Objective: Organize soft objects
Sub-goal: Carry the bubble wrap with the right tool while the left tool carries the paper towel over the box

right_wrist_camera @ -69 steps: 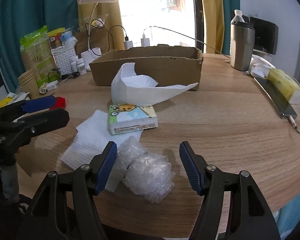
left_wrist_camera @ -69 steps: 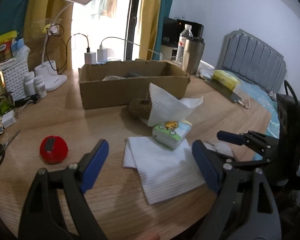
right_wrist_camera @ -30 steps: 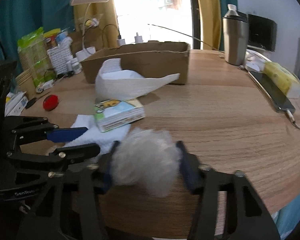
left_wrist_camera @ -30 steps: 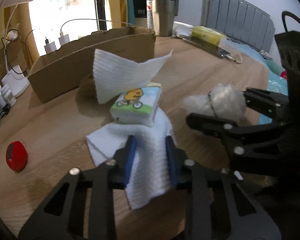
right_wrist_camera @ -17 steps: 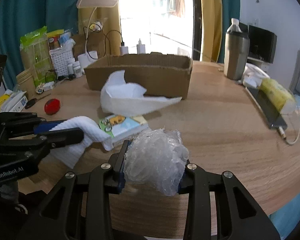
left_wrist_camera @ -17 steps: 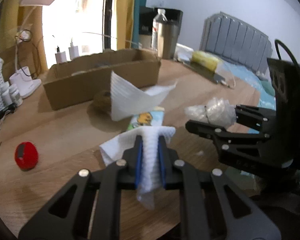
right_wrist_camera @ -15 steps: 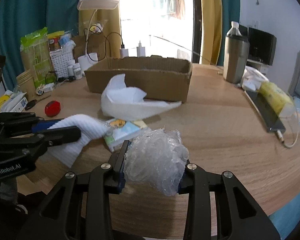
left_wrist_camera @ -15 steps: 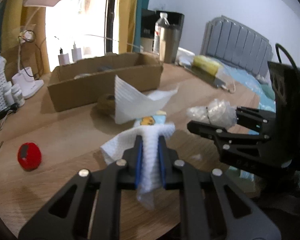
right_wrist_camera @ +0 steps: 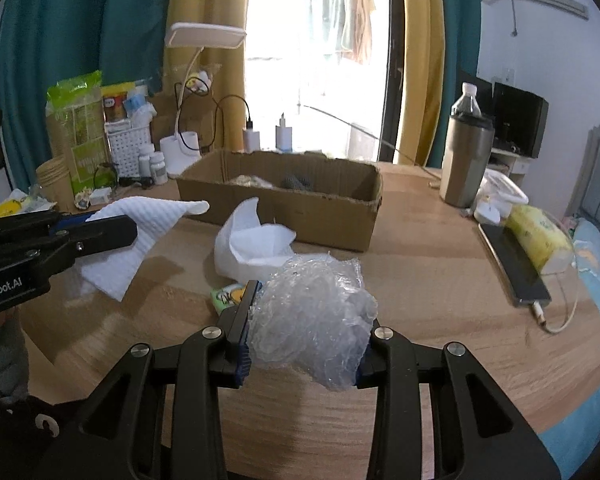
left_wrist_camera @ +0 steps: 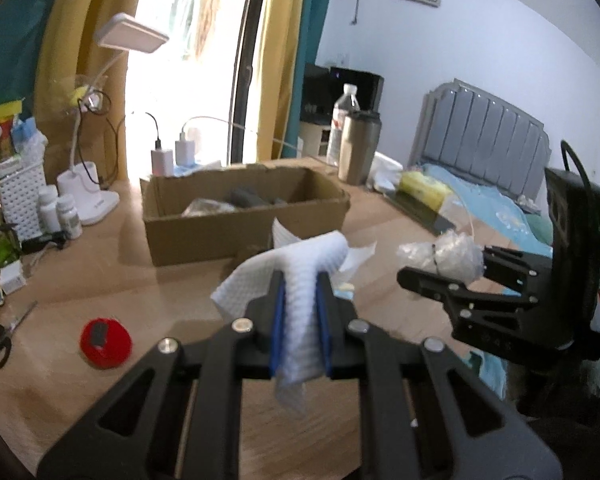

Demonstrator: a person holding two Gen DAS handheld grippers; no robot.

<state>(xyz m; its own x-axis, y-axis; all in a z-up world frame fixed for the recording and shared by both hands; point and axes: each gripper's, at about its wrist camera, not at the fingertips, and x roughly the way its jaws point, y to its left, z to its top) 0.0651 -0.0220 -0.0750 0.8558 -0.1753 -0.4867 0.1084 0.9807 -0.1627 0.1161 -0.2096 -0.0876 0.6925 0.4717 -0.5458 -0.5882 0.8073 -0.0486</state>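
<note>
- Clamping a white foam sheet [left_wrist_camera: 304, 280], the left gripper [left_wrist_camera: 300, 320] has its blue fingers [left_wrist_camera: 278, 320] pressed tight on a bunched fold of it; the sheet hangs clear of the desk [left_wrist_camera: 100, 400], in front of the cardboard box [left_wrist_camera: 236, 220].
- From the right wrist view the same sheet [right_wrist_camera: 140, 232] drapes from the left gripper [right_wrist_camera: 96, 228] at the left edge, on the near side of the box [right_wrist_camera: 280, 204].
- The right gripper [right_wrist_camera: 304, 340] grips a crumpled wad of clear bubble wrap [right_wrist_camera: 312, 312] between its fingers [right_wrist_camera: 244, 320], which stand partly apart around the wad (it fills the whole gap).
- In the left wrist view that wad [left_wrist_camera: 448, 256] sits in the right gripper [left_wrist_camera: 444, 272], to the right of the box and above the desk.
- A second white foam sheet [right_wrist_camera: 252, 240] stands curled on the desk just in front of the box.
- A small tissue pack [right_wrist_camera: 226, 296] lies in front of that curled sheet, mostly hidden behind the right fingers.
- Inside the box lie some dark and pale things, too unclear to name.
- A red round object [left_wrist_camera: 106, 344] rests on the desk left of and nearer than the box, with scissors [left_wrist_camera: 0, 344] further left.
- A steel tumbler [right_wrist_camera: 466, 160] and a water bottle [right_wrist_camera: 466, 100] stand to the right of the box.
- A white desk lamp [right_wrist_camera: 188, 92] stands behind the box's left end.
- A phone [right_wrist_camera: 512, 264] lies on the desk well to the right of the box.
</note>
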